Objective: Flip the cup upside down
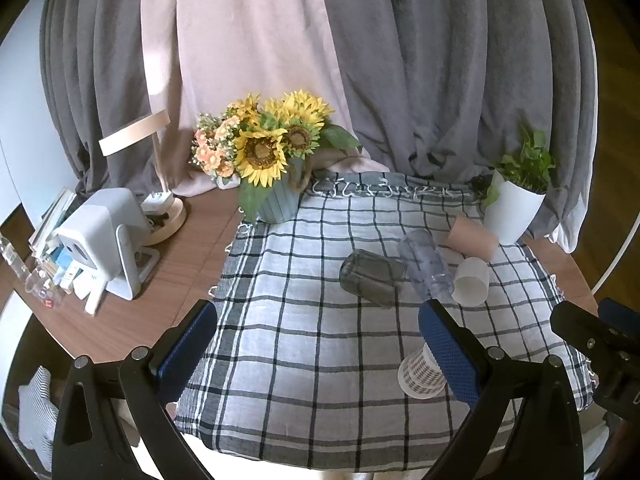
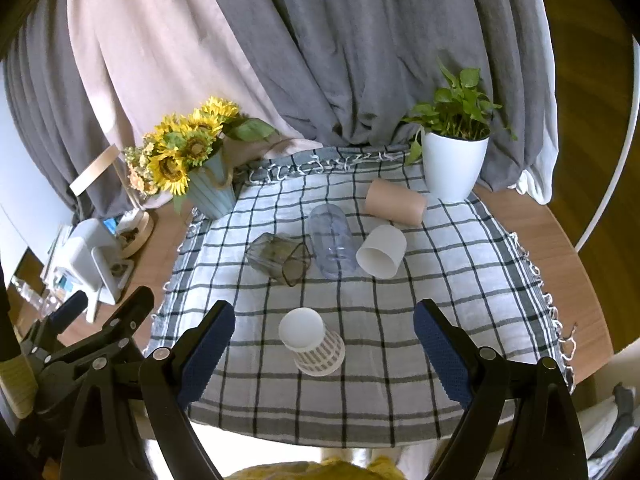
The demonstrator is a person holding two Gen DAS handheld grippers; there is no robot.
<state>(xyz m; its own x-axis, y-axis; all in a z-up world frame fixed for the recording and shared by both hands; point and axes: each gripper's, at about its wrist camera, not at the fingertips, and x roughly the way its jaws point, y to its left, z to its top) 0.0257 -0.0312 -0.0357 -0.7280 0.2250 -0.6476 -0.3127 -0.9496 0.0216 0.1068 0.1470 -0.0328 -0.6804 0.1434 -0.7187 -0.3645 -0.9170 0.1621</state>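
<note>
Two views logged. Left wrist view: left gripper (image 1: 316, 336) has its jaws wide apart, holding nothing, above the checked cloth (image 1: 304, 320). Checked paper cup (image 1: 422, 372) stands on the cloth, partly behind the gripper's right finger pad; which end is up is unclear here. Grey glass (image 1: 372, 276), clear cup (image 1: 426, 266), white cup (image 1: 472, 282) and tan cup (image 1: 472, 238) lie on their sides farther back. No legible writing.

Right wrist view: right gripper (image 2: 324, 336) likewise spread and empty. Checked paper cup (image 2: 314, 346) stands between the pads, touching neither, its narrow end up. Sunflowers (image 2: 188, 148) back left, potted plant (image 2: 456, 160) back right. No readable labels.
</note>
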